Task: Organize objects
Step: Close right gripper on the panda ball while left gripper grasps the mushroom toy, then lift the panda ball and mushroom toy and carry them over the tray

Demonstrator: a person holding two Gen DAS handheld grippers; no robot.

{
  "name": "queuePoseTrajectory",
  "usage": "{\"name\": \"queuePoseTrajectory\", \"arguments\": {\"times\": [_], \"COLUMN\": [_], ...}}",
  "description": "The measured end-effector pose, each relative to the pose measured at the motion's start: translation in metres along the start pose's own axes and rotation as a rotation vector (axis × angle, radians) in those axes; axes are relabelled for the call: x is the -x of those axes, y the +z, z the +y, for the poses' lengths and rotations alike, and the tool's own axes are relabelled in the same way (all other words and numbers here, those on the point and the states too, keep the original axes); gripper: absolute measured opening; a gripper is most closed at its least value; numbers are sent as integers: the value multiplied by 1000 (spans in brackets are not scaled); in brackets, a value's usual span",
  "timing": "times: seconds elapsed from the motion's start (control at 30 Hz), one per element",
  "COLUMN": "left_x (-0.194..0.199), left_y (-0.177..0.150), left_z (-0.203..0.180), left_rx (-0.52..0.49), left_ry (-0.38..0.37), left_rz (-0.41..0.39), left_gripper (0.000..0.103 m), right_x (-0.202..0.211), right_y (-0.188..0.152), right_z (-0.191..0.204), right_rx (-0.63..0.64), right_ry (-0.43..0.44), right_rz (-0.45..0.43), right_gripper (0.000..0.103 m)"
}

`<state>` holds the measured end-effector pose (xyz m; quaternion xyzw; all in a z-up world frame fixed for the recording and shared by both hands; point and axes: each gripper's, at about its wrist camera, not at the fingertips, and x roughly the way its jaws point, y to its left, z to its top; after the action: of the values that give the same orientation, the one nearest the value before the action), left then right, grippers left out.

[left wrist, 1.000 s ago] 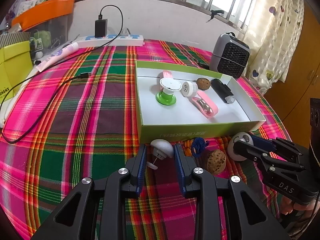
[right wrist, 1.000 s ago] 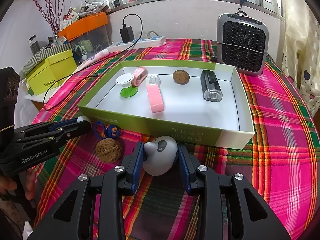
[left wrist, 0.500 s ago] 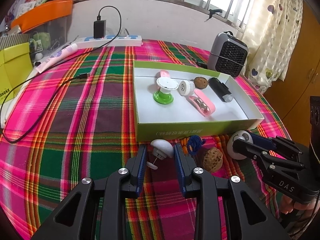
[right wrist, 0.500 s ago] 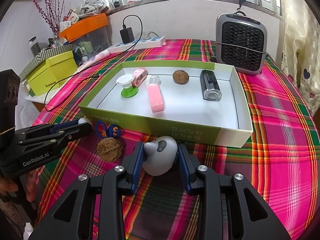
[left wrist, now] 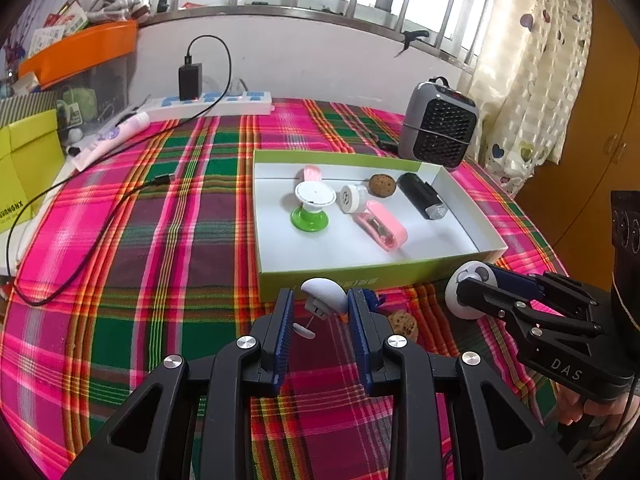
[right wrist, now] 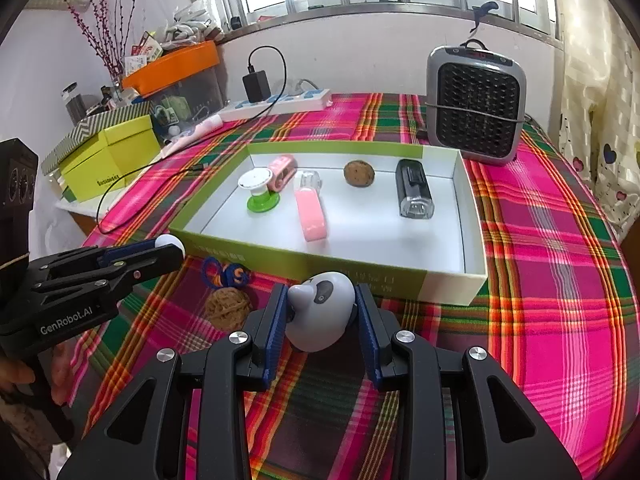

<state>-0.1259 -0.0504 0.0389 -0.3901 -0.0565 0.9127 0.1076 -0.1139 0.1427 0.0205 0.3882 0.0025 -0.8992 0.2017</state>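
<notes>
1. Left wrist view: the left gripper [left wrist: 320, 304] has its blue ribbed pads closed on a small white dome-shaped object [left wrist: 325, 297] with a thin stem. It is held just near the front wall of the green-sided cardboard tray [left wrist: 360, 278].
2. Right wrist view: the right gripper [right wrist: 322, 310] clamps a grey-white rounded panda-faced toy [right wrist: 320, 310], jaws only partly apart, again just short of the tray's near wall.
3. Between the two grippers, on the pink, green and red plaid tablecloth [right wrist: 560, 280], lie a brown woven ball [right wrist: 228, 309] and, just beyond it, a blue and orange cord knot [right wrist: 226, 272].
4. Inside the tray, left to right: a white-topped green suction stand [right wrist: 260, 192], a pink capped case [right wrist: 310, 210] with a smaller pink item [right wrist: 282, 168] behind, a brown walnut-like ball [right wrist: 359, 173], and a black cylindrical device [right wrist: 414, 188].
5. Beyond the tray's far right corner stands a grey fan heater [right wrist: 476, 104].
6. Far left, a white power strip [right wrist: 280, 102] carries a black charger [right wrist: 256, 84].
</notes>
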Motion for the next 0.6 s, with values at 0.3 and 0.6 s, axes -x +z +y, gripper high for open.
{"name": "queuePoseTrajectory", "arguments": {"times": [0.3,0.6], "left_x": [6,6], "left_y": [9,25], "left_z": [-5,-7], "left_rx": [-15,-28], "left_ry": [-4,-4], "left_rz": [-24,-46], "left_gripper": [25,25], "right_x": [5,4], "right_y": [9,23], "right_z": [-1,-2], "right_rx": [0,10], "right_ry": [12,9], "right_rz": [-21,-35], "right_gripper": [35,35]}}
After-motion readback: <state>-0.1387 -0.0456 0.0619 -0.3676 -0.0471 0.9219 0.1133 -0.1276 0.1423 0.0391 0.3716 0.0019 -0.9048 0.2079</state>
